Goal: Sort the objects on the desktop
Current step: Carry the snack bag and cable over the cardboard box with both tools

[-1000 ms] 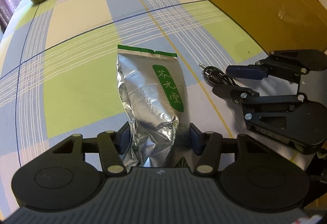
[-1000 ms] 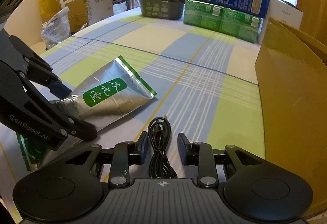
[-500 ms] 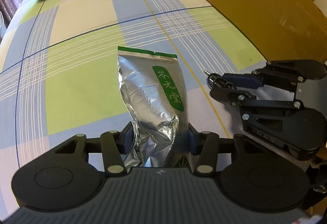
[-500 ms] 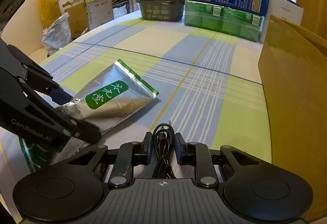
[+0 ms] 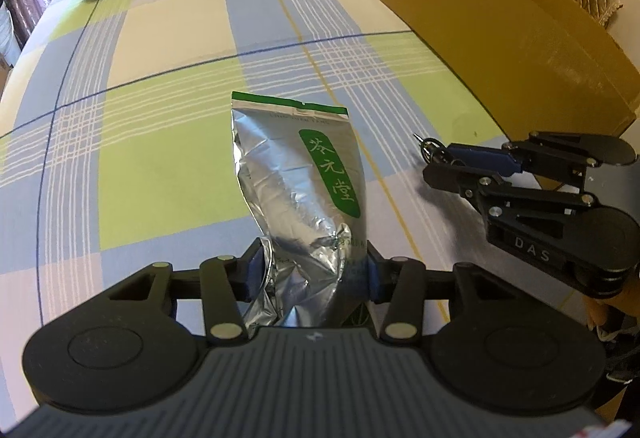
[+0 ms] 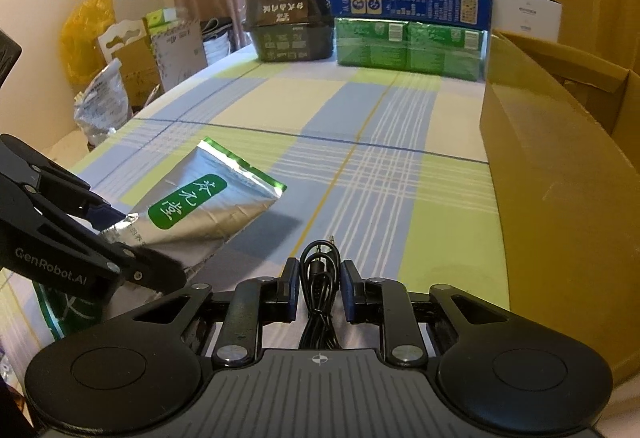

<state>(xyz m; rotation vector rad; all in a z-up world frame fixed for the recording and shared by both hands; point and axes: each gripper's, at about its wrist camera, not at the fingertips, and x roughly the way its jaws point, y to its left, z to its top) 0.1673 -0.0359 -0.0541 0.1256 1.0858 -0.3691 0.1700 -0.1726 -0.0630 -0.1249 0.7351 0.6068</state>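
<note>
Evidently both pick-ups are made and the carry is the step in hand. The silver tea pouch is clenched at its crumpled lower end between the pads of the left tongs; its green-edged top projects forward of the fingertips and, in the right wrist view, casts a shadow on the cloth beneath, so it looks raised at that end, though I cannot tell whether the whole pouch is clear of the surface. The coiled black cable sits between the pads of the right tongs, which grasp it with the loop and plug tip sticking out just ahead. The right tongs sit to the right of the left ones, a little ahead. Beyond them to the right stands the open cardboard box, on the checked tablecloth. Next, I judge, each item must be lifted over the box wall and released inside, the cable's dangling loop kept off the rim.
</note>
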